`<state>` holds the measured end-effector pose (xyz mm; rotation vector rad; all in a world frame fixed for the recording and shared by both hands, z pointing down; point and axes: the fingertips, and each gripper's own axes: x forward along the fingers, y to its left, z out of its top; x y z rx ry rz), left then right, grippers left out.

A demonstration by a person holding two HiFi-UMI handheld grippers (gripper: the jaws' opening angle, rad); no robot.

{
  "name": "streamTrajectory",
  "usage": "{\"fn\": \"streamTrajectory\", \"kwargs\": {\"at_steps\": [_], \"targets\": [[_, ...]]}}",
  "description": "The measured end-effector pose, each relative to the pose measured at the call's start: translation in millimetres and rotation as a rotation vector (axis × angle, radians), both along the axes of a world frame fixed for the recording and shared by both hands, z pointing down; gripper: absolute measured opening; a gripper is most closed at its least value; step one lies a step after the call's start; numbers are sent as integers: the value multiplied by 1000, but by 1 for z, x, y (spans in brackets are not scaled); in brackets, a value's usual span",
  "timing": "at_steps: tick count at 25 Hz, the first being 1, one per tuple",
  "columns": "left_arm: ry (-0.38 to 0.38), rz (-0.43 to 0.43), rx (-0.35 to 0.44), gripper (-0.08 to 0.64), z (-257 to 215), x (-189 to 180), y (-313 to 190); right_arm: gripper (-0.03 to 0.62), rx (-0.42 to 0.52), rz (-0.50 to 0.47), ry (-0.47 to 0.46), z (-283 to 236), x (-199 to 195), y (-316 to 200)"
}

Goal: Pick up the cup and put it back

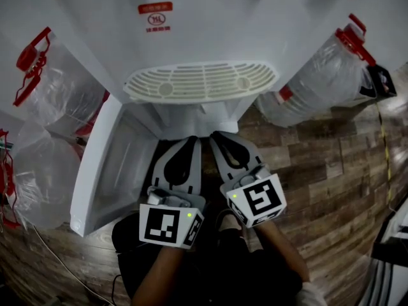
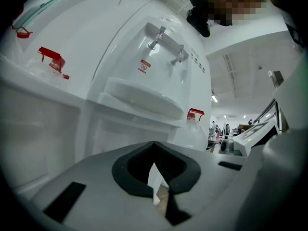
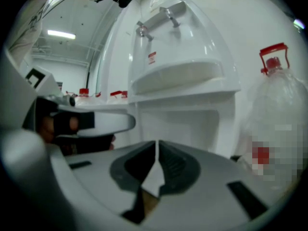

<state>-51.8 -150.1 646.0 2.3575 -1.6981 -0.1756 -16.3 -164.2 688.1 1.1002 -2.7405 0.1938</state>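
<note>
No cup shows in any view. A white water dispenser [image 1: 191, 18] stands in front of me, with its slotted drip tray [image 1: 201, 81] and two taps [image 2: 163, 37] above the tray. My left gripper [image 1: 193, 140] and right gripper [image 1: 217, 136] sit side by side just below the tray, pointing into the lower recess [image 3: 183, 124] of the dispenser. The left gripper [image 2: 154, 144] has its tips together with nothing between them. The right gripper [image 3: 157, 143] is shut too and holds nothing.
A white panel [image 1: 108, 164], like an open door, angles out at the lower left of the dispenser. Large clear water bottles with red caps lie at the left [image 1: 51, 81] and at the right [image 1: 325, 78]. The floor [image 1: 331, 171] is wood-patterned.
</note>
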Motion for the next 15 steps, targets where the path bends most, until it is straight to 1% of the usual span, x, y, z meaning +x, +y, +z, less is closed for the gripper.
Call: {"fn": "streamTrajectory", "kwargs": {"at_steps": [4, 9, 15], "targets": [[-5, -28, -18, 6, 8, -12, -3, 25, -10, 23, -7, 17, -4, -9], [-10, -19, -21, 6, 11, -13, -4, 26, -19, 68, -11, 36, -5, -25], [-1, -15, -19, 6, 11, -13, -5, 28, -19, 76, 15, 67, -11, -42]]}}
